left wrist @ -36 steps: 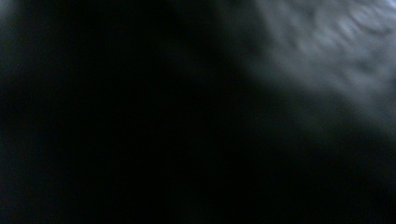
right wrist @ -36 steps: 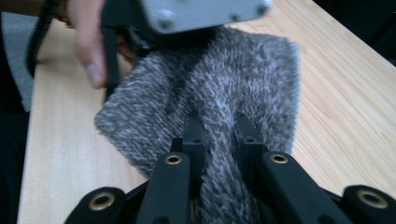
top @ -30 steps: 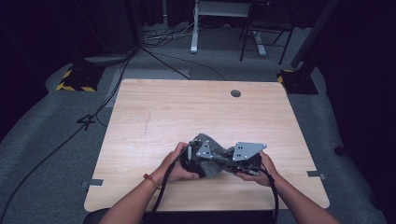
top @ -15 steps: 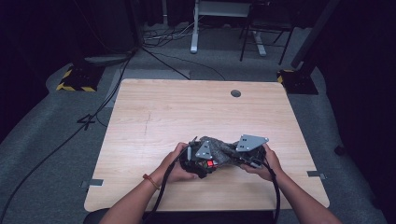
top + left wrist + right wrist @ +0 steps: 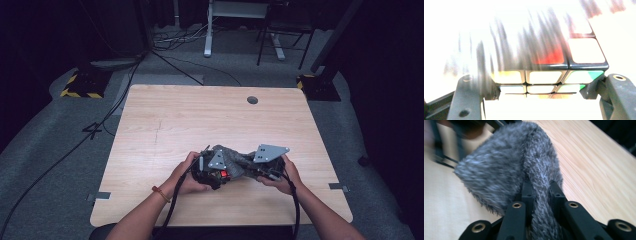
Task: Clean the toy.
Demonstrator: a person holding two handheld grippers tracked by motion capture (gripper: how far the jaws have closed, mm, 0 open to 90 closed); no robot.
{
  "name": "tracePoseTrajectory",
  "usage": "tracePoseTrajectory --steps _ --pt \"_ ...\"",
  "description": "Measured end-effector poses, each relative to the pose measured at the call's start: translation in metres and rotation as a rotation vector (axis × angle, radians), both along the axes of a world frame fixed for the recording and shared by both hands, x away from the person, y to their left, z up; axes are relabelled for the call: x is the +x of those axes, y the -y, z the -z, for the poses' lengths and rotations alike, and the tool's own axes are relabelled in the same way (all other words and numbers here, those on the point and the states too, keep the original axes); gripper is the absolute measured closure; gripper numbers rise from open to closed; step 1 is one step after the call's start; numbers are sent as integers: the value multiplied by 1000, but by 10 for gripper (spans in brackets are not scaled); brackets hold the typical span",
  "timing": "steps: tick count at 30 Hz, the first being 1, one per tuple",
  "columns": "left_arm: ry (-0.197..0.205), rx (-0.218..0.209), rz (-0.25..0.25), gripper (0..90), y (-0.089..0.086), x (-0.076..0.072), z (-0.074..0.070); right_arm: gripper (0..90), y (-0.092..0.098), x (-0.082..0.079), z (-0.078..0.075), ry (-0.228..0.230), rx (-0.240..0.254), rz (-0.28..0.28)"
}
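Observation:
My left gripper [image 5: 220, 172] is shut on a Rubik's cube [image 5: 549, 72], its two jaws pressing on the cube's opposite sides; white, red, yellow and green tiles show. A grey furry cloth [image 5: 499, 170] lies over part of the cube [image 5: 224, 174] and blurs across it in the left gripper view. A fold of that cloth [image 5: 241, 161] is pinched between the jaws of my right gripper [image 5: 541, 192], which is shut on it. Both grippers sit close together near the front edge of the wooden table [image 5: 190, 120], the right gripper [image 5: 255, 167] just right of the cube.
A round cable hole [image 5: 252, 100] sits near the table's far edge. Beyond the table are floor cables [image 5: 170, 50], a desk frame [image 5: 235, 30] and a black-and-yellow striped base [image 5: 80, 85]. The person's forearms come in from the front edge.
My right gripper has shifted and tilted slightly with the cloth. A red patch of the cube has come into sight beside the left gripper. The left hand has stayed put.

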State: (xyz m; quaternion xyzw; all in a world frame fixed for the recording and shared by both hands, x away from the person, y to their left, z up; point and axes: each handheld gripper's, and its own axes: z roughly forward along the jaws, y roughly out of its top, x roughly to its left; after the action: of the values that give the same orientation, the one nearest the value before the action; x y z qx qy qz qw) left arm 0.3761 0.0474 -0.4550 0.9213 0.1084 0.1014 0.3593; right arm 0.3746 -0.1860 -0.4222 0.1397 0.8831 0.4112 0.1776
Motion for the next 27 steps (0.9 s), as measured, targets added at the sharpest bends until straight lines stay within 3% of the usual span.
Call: tracePoseTrajectory --steps 4,6,9,13,16,20,23,27 --pt "6 -35 -3 339 -6 0 -6 790 21 16 13 -107 50 36" --pt "5 -58 -1 338 -8 -1 -9 790 25 20 17 -160 95 14" --pt "8 -65 -3 338 -8 -2 -10 789 20 20 19 -192 89 -27" --pt "9 -54 -1 338 -7 -1 -8 789 9 10 20 -183 82 -92" --pt "-2 -70 3 337 -8 0 -8 789 8 7 19 -167 95 -100" --pt "11 -21 2 331 -3 -1 -4 789 9 6 17 -165 140 -126" --pt "9 7 10 331 0 0 0 789 6 2 14 -142 133 -139" --pt "8 24 12 330 5 0 2 788 2 -2 10 -130 161 -155"
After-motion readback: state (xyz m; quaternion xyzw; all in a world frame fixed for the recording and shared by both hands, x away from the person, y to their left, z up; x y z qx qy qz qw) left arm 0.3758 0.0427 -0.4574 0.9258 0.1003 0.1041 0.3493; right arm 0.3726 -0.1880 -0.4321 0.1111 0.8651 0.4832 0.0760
